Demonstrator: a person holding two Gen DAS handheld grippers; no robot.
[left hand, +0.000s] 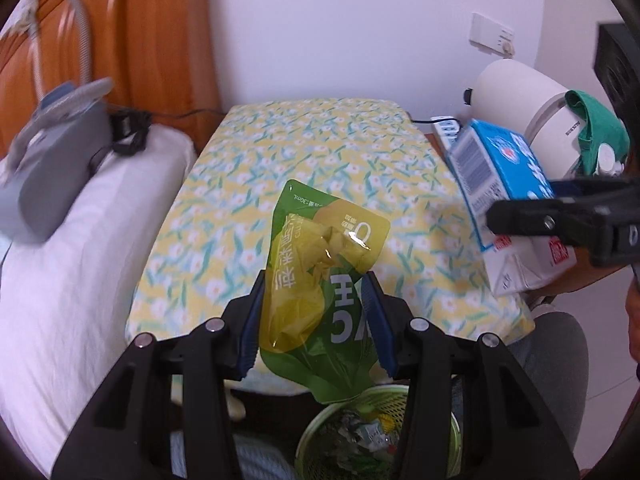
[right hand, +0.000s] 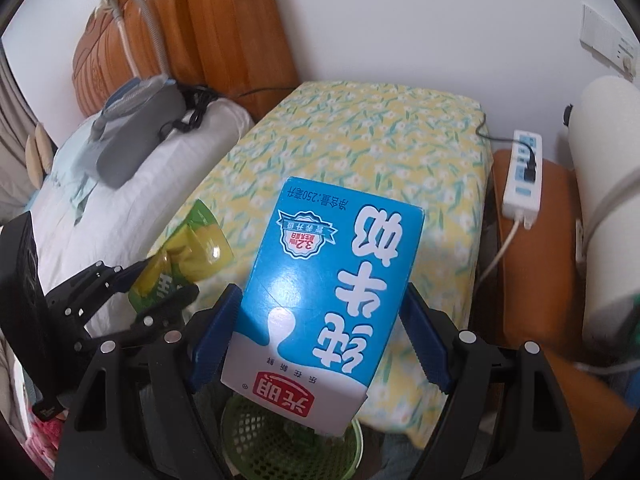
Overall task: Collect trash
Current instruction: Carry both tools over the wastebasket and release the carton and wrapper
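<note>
My left gripper (left hand: 316,312) is shut on a green and yellow drink pouch (left hand: 320,276), held upside down above a green mesh trash basket (left hand: 316,428) with wrappers inside. My right gripper (right hand: 320,332) is shut on a blue and white milk carton (right hand: 324,296), also held upside down over the same basket (right hand: 256,444). In the right wrist view the left gripper (right hand: 160,288) and its pouch (right hand: 188,252) show at the left. In the left wrist view the right gripper (left hand: 560,224) and the carton (left hand: 500,184) show at the right.
A yellow floral pillow (left hand: 312,168) lies ahead on the bed beside a white pillow (left hand: 80,248) bearing a grey device with a hose (left hand: 48,160). A white power strip (right hand: 524,172) lies on an orange surface at right, by a white appliance (left hand: 516,92).
</note>
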